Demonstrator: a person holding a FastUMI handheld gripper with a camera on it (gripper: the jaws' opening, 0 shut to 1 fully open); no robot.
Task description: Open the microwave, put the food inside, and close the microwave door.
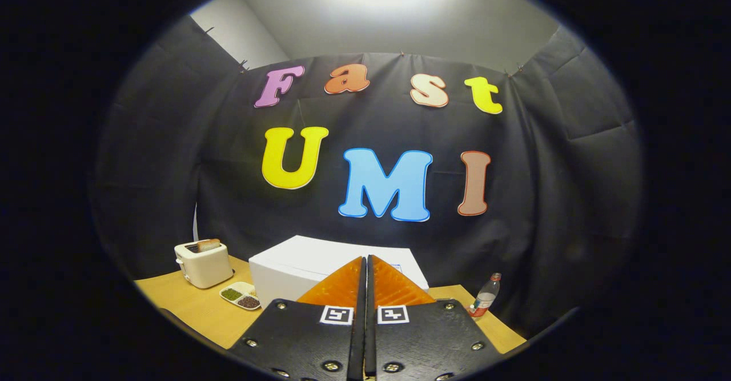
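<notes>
Claw [365,267] closed on nothing, high above the white microwave [320,261] on the bench [188,307]. Risks nudging the toaster [203,264] or bottle [485,296] while descending.

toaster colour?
Cream-white toaster, toast in its slot; gripper view. Fingers closed together, holding nothing.

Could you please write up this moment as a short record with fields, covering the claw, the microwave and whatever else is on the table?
claw: claw shut, holding nothing, raised above the table
microwave: white microwave just beyond the fingers; door state cannot be told
toaster: toaster left of the microwave, bread in a slot
dish: dish between toaster and microwave
bottle: bottle upright, right of the microwave
</notes>
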